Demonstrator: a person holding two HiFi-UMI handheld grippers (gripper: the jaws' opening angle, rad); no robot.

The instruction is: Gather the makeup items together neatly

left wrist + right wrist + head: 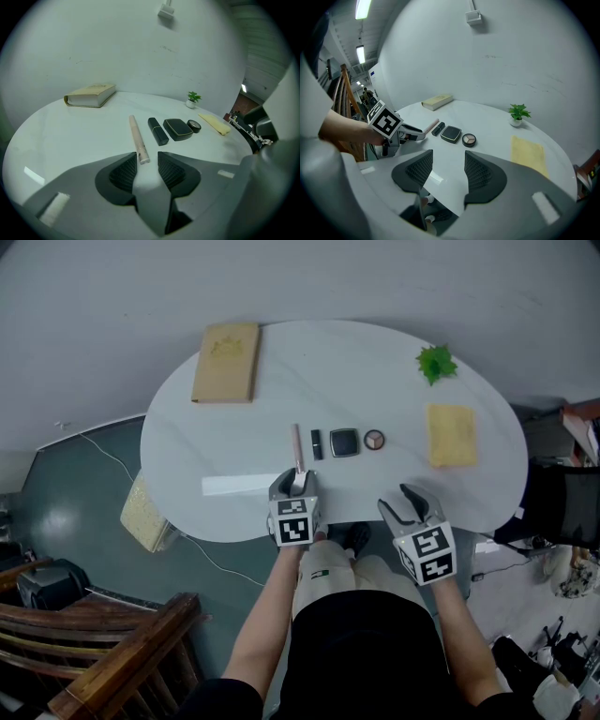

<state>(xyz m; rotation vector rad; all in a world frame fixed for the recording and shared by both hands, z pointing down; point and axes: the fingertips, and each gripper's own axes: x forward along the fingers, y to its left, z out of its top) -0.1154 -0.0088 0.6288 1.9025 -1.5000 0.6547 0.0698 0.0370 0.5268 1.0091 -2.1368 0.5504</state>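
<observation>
The gathering is judged almost finished: four makeup items are laid in a close row at the middle of the counter (234, 446). From the left are seen a pale stick (298, 446), a black lipstick (317, 443), a dark square compact (344, 442) and a round eyeshadow pot (374, 439). The stick's near end is flanked by the left gripper (146, 161), fingers parted and not pressing (apparently let go). The right gripper (447, 161) is held empty, fingers spread.
</observation>
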